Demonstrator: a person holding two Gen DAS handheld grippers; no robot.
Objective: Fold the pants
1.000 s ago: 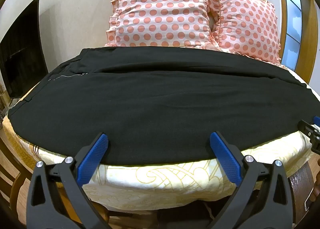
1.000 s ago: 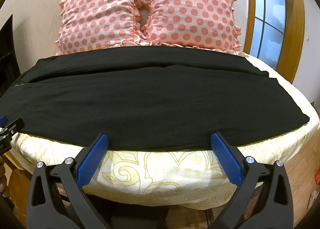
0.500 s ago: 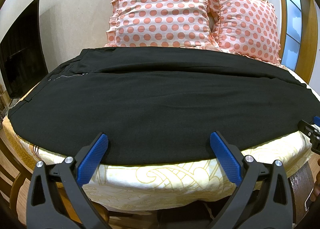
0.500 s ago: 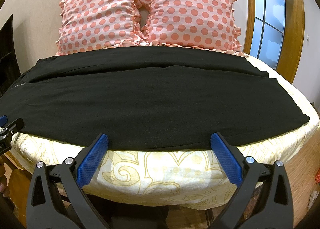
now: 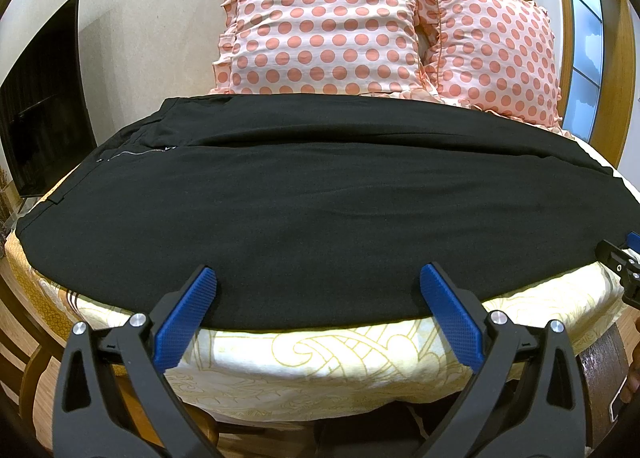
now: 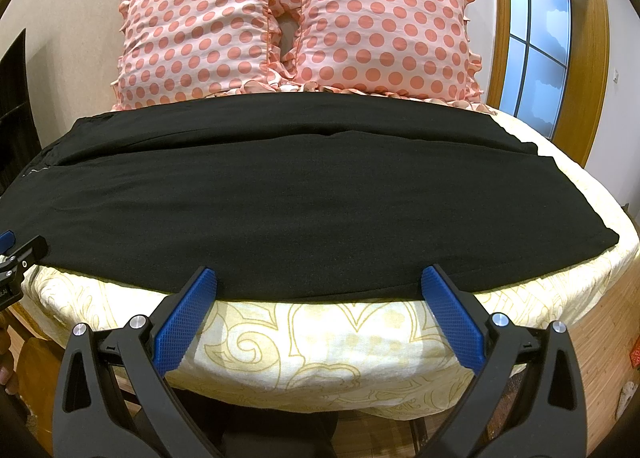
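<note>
**Poised at the near edge, nothing gripped yet**

My left gripper (image 5: 318, 286) hung spread wide, grasping nothing, just short of the black pants (image 5: 320, 210) lying flat across the bed (image 5: 320, 354), waistband leftward. My right gripper (image 6: 320, 286) gaped likewise, empty. I judged no fold was begun; next, both needed to pinch that near hem.

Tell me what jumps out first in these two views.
Black pants lie spread sideways across the bed, filling the middle of both views. Behind them, two pink polka-dot pillows lean against the wall. Both grippers, left and right, hover open at the near edge.
</note>
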